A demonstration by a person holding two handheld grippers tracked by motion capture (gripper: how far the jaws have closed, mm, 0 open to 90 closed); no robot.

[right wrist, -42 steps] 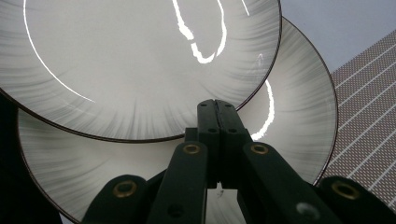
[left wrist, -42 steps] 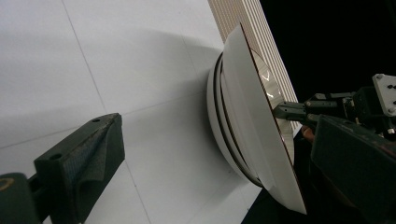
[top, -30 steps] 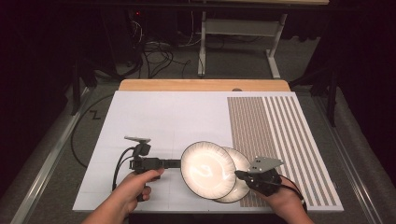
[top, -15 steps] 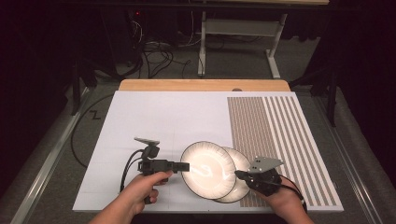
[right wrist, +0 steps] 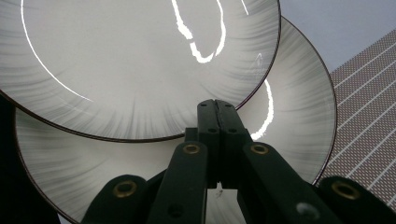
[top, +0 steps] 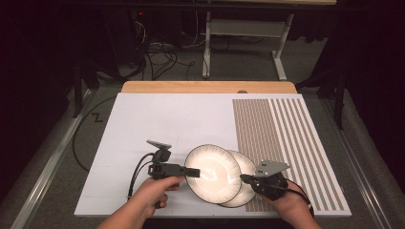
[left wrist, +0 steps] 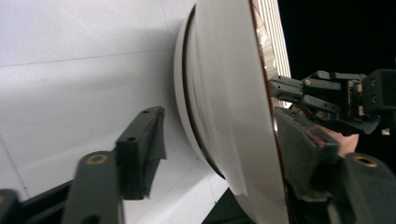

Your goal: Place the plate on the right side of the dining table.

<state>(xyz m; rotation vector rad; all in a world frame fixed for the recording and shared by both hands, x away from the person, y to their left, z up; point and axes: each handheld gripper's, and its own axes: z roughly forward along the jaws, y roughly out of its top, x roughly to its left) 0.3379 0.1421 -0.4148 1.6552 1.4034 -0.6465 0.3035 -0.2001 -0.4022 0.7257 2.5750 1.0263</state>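
Two white plates with dark rims overlap near the mat's front edge. The upper plate point(top: 212, 172) lies partly over the lower plate point(top: 248, 183). My left gripper point(top: 195, 171) is open, and its jaws straddle the upper plate's left rim. In the left gripper view this plate point(left wrist: 224, 93) stands edge-on between the jaws, against one jaw and apart from the other. My right gripper point(top: 244, 179) is shut with nothing in it. Its tips point(right wrist: 217, 105) meet the upper plate's point(right wrist: 140, 60) near rim, above the lower plate point(right wrist: 289, 116).
The plates rest on a white mat point(top: 167, 119) that has a brown striped section point(top: 286, 138) at its right. A wooden table edge point(top: 205, 87) runs along the back. Cables and a metal frame lie on the dark floor beyond.
My left gripper has moved to the right, and its jaws now reach over the upper plate's left rim. The right gripper and the plates have hardly moved.
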